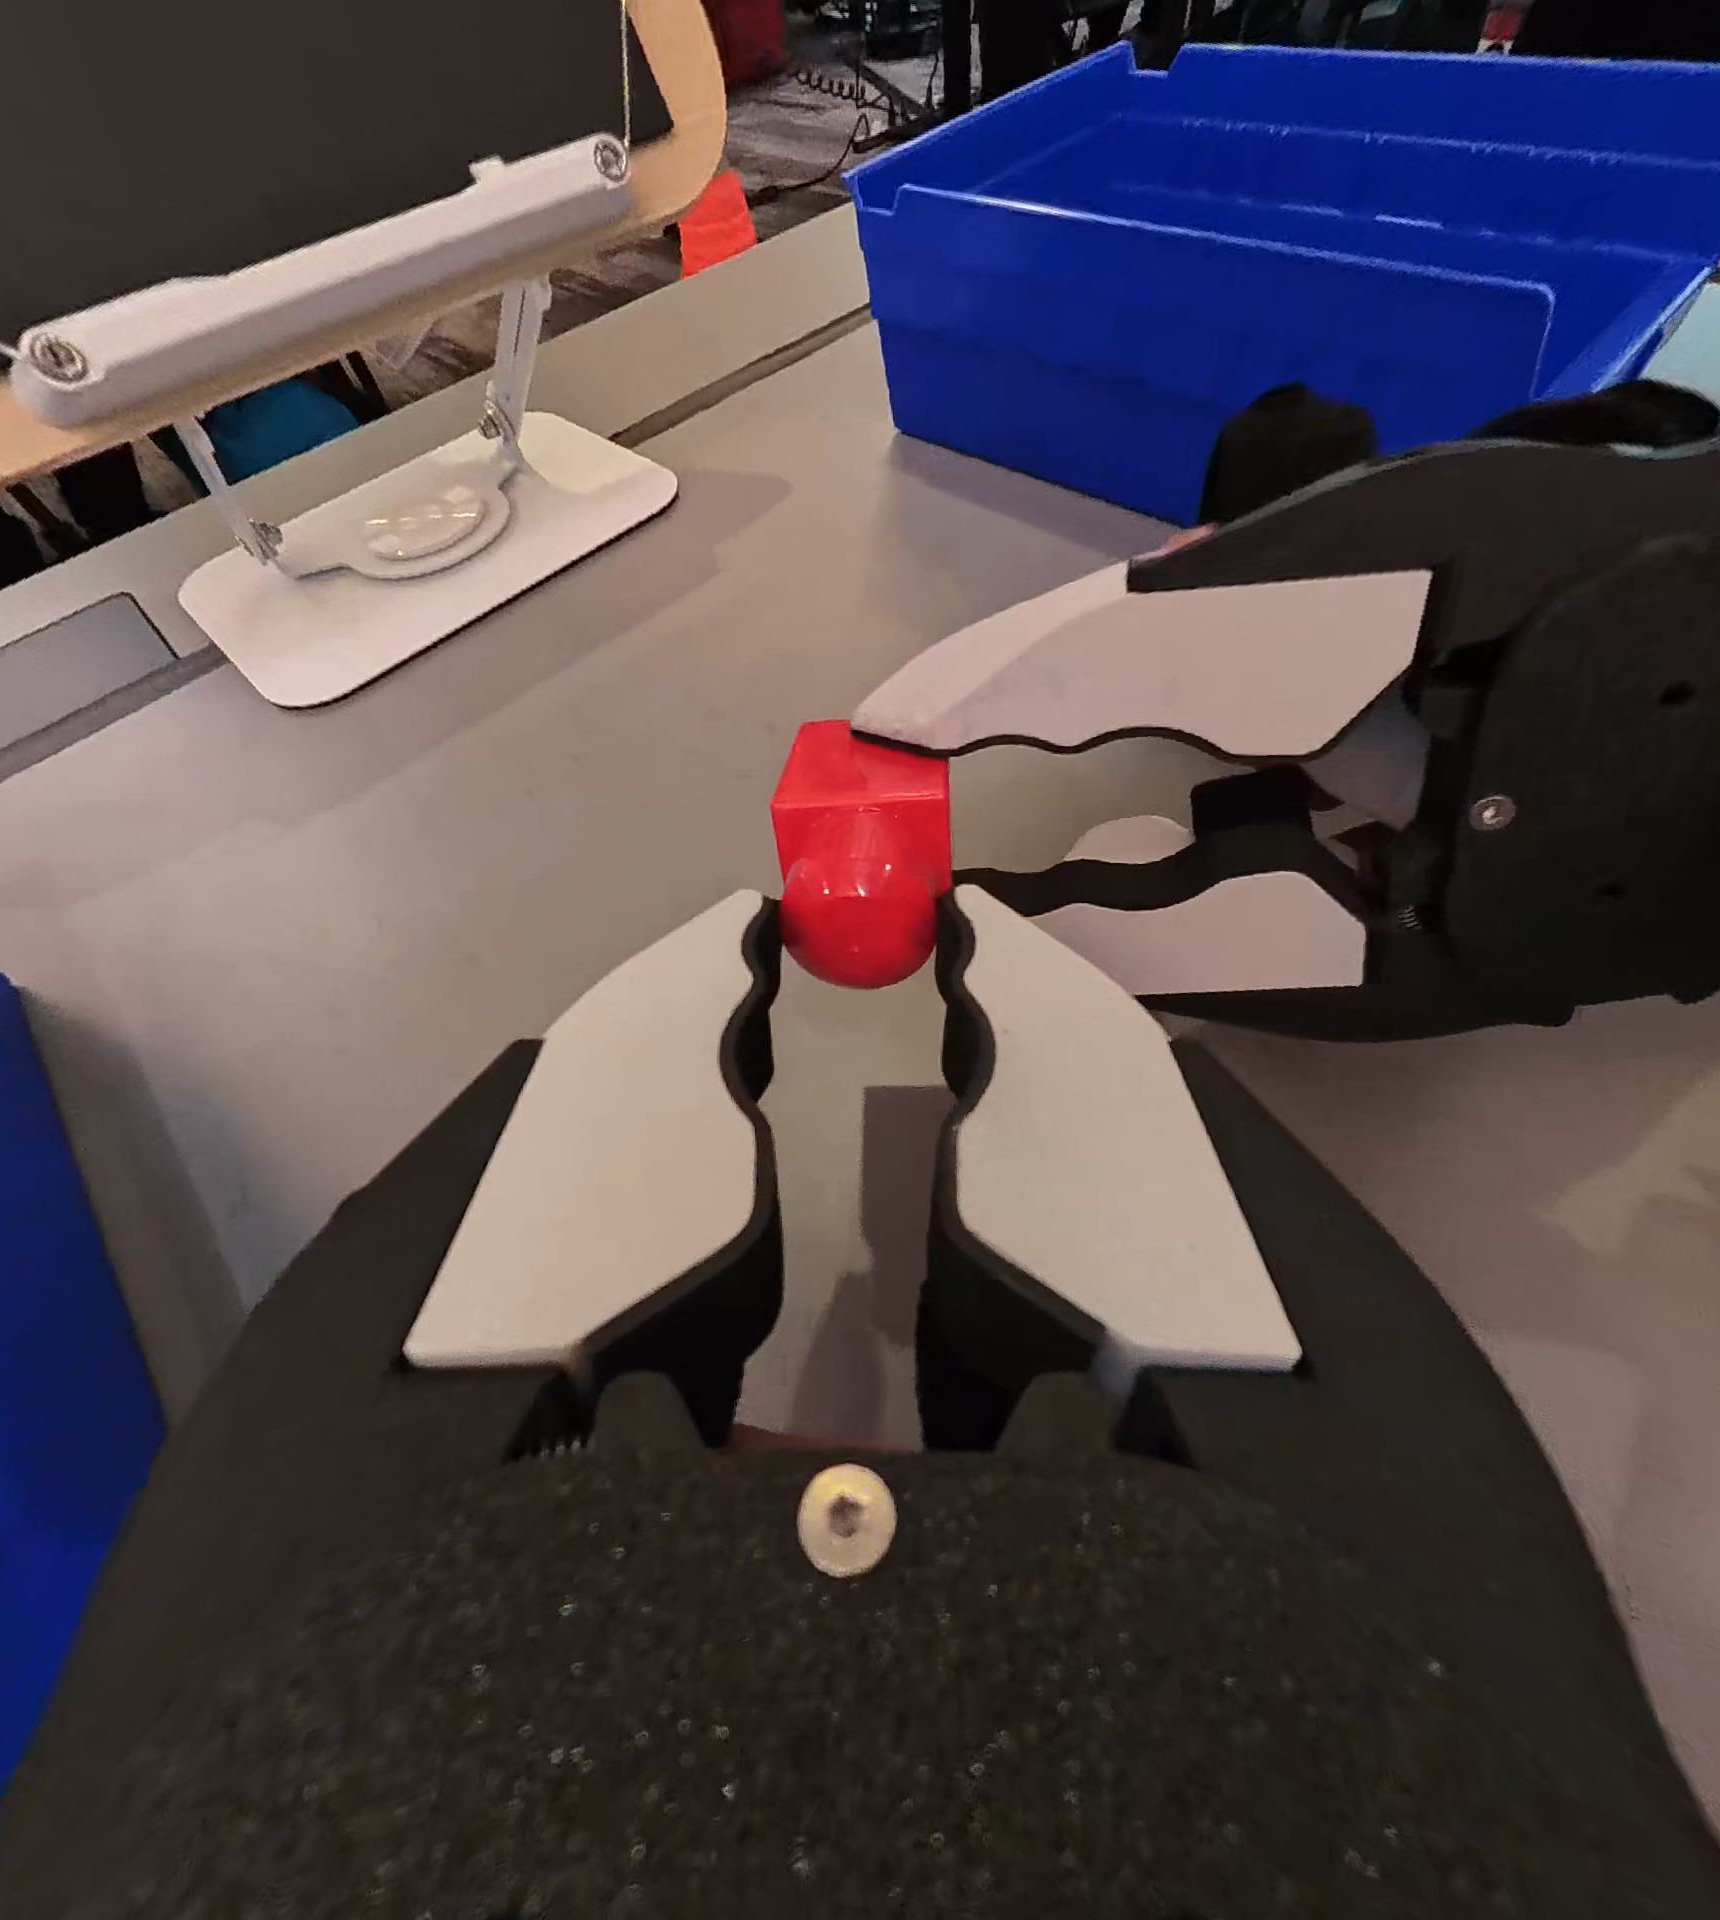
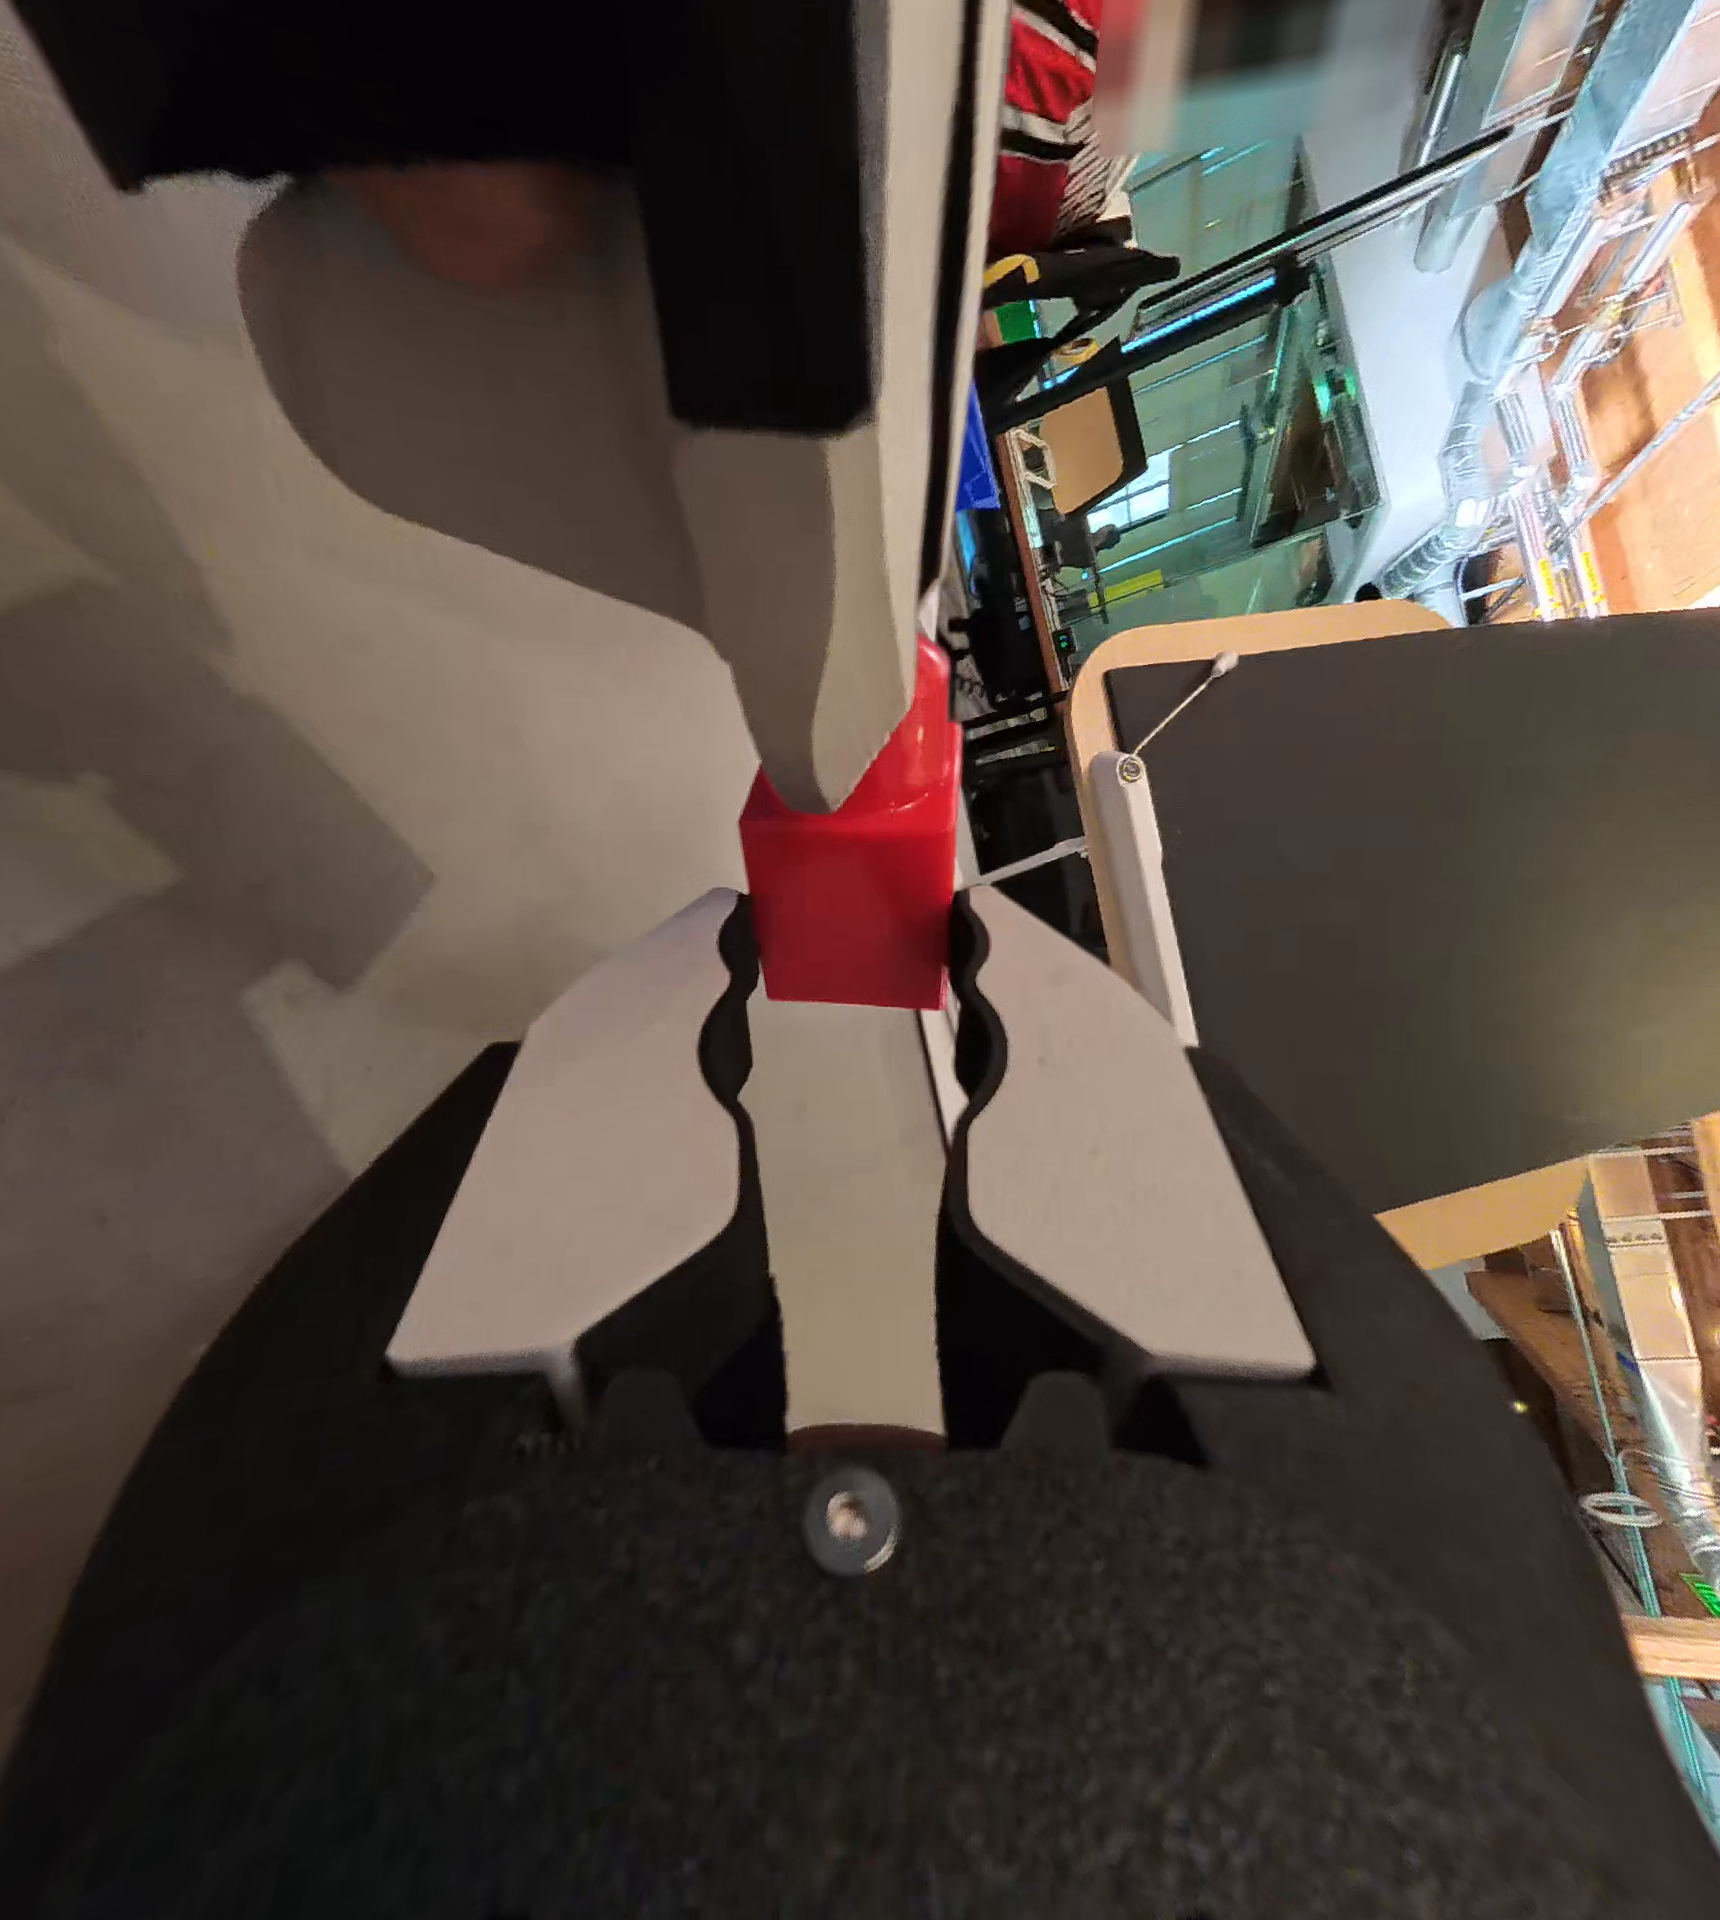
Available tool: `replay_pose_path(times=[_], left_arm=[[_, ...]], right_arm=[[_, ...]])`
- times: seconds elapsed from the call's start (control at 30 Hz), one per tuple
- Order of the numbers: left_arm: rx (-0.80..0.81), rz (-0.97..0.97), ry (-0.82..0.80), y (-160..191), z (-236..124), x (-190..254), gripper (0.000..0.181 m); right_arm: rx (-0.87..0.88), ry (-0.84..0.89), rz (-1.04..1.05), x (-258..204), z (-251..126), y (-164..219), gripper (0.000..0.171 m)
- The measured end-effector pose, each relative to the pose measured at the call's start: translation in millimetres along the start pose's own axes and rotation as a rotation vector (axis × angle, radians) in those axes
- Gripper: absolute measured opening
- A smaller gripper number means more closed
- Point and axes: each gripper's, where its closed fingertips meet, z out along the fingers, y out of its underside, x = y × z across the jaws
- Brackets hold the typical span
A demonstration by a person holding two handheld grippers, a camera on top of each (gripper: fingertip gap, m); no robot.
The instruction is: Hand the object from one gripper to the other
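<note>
— Left gripper (image 1: 858, 914) first: what is it doing?

— Its two grey fingers are drawn in on the rounded end of the red object (image 1: 861, 868), one fingertip pressed to each side of the ball-shaped part. The object is held up clear of the grey table (image 1: 523, 831).

— And the right gripper (image 1: 923, 816)?

— It comes in from the right in the left wrist view, turned on its side. One finger lies on top of the object's cube-shaped end, the other sits under it, so its jaws are clamped on the block. In its own camera the right gripper (image 2: 851, 914) has the red object (image 2: 851, 914) squeezed between both fingertips, touching on either side.

— So both have it at once?

— Yes. The left gripper (image 2: 877, 748) shows from above in the right wrist view, and one of its fingers (image 2: 814, 675) reaches down onto the rounded part above the cube. Cube end in the right, ball end in the left.

— What else is around?

— A blue bin (image 1: 1251, 312) stands at the far right of the table, behind the right gripper. To the far left a white stand (image 1: 420, 561) sits on the table with a white bar across its top. Another blue thing (image 1: 4, 1351) fills the left edge, too close and blurred to identify. A dark panel with a pale wooden rim (image 2: 1458, 883) shows to the right in the right wrist view.
</note>
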Motion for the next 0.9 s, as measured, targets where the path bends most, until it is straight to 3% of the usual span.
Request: replay_pose_path(times=[0.1,0.17,0.23,0.37,0.5,0.67,0.77,0.9], left_arm=[[0.014,0.033,-0.014,-3.3,-1.3,-2.2,0.028],[0.039,-0.015,0.009,-6.2,-3.2,-5.4,0.028],[0.081,-0.119,0.072,-10.1,-7.3,-8.4,0.028],[0.289,-0.268,0.300,-36.3,-31.6,-3.0,0.028],[0.411,-0.457,0.506,-51.6,-51.6,-2.9,0.028],[0.406,-0.468,0.538,-48.0,-46.8,3.9,0.028],[0.404,-0.448,0.542,-48.6,-42.1,12.2,0.028],[0.394,-0.412,0.546,-46.7,-36.0,22.5,0.028]], right_arm=[[0.029,-0.074,0.101,-8.8,-2.5,-0.9,0.047],[0.117,-0.233,0.341,-16.6,-8.3,-9.1,0.065],[0.195,-0.376,0.617,-10.3,-13.0,-14.8,0.071],[0.356,-0.723,1.087,-0.5,-26.8,-17.9,0.058],[0.697,-1.095,1.423,31.7,-63.1,-39.2,0.048],[0.827,-1.111,1.535,51.7,-71.4,-47.7,0.038],[0.812,-1.134,1.546,46.6,-70.0,-51.2,0.030],[0.802,-1.141,1.530,40.5,-69.4,-53.4,0.007]])
